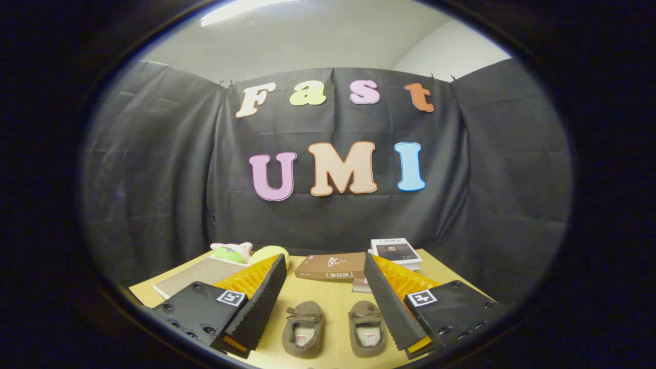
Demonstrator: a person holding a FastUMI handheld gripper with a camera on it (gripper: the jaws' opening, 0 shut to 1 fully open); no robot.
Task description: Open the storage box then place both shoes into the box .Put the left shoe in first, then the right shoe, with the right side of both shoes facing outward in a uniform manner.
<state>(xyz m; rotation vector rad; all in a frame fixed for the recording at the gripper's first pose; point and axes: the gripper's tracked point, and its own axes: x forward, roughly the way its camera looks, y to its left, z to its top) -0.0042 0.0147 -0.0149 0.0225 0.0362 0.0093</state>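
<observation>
Two brown moccasin-style shoes lie side by side on the wooden table, toes pointing away from me. The left shoe and the right shoe both rest between my fingers, each near one finger's inner face. My gripper is open wide, held above the table, with nothing between its pads. A flat tan-grey item, perhaps the storage box, lies beyond the left finger; I cannot tell what it is.
A brown book lies beyond the shoes. A stack of books with a portrait cover sits at the back right. A green and pink plush toy and a yellow-green round object sit at the back left.
</observation>
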